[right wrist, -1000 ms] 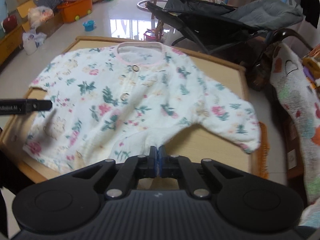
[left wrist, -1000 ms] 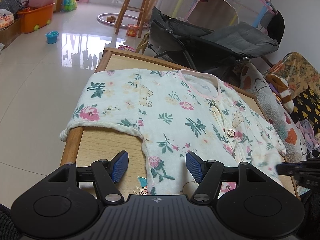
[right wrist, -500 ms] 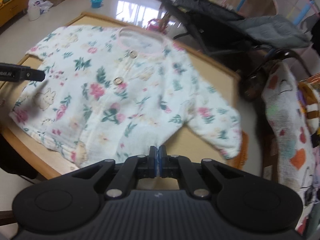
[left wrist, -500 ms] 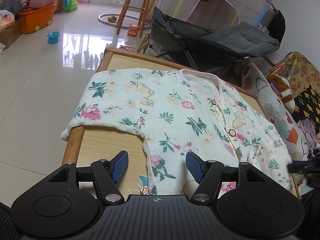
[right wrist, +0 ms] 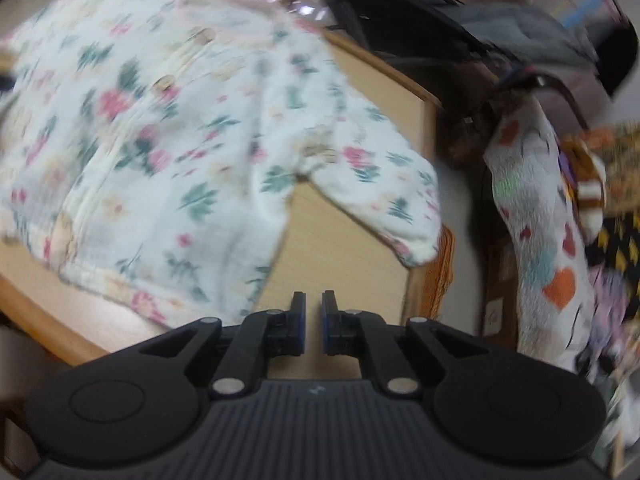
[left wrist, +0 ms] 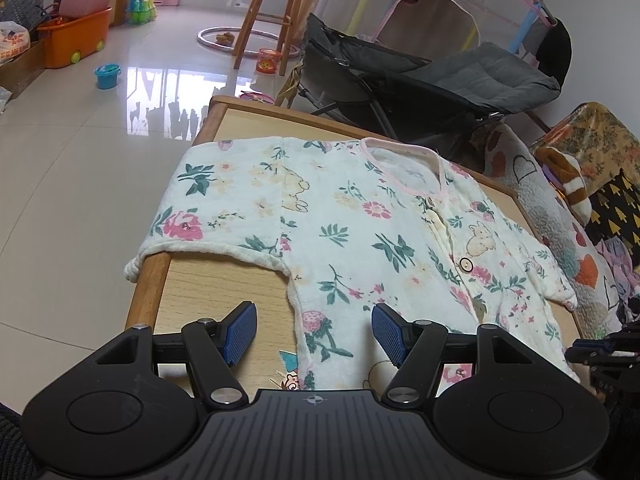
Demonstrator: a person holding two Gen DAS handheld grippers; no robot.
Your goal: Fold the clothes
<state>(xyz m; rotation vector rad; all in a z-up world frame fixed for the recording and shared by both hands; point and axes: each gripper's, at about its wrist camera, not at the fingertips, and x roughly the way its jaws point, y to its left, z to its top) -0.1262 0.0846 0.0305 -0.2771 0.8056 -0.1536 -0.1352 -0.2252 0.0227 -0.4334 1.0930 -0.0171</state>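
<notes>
Since a second ago the right gripper [right wrist: 314, 320] has tipped further down and swung toward the right-hand sleeve, so its view is now blurred and the wooden table [right wrist: 344, 256] fills the space ahead of it; its pads, pressed together before, now show a thin gap and are opening, with nothing between them. The left gripper [left wrist: 314, 334] has not shifted.

In the left wrist view the blue pads stand spread apart at the bottom of the frame. Between and beyond them lies the side edge of the floral baby top [left wrist: 360, 240], but neither pad touches the cloth. The left pad is over bare tabletop [left wrist: 224, 292]; the right pad is over the garment's lower part.

The top lies flat and face up on the table, pink-trimmed neckline toward the upper middle of the frame, buttons running down the front. One sleeve reaches to the table's left edge and droops slightly over the rim. The other sleeve stretches toward the right edge.

In the right wrist view that sleeve ends in its cuff [right wrist: 416, 248] at the table's right rim, above and right of the pads.

Beyond the table stands a grey stroller [left wrist: 440, 80]. A heart-patterned blanket [right wrist: 544, 240] hangs at the right.
</notes>
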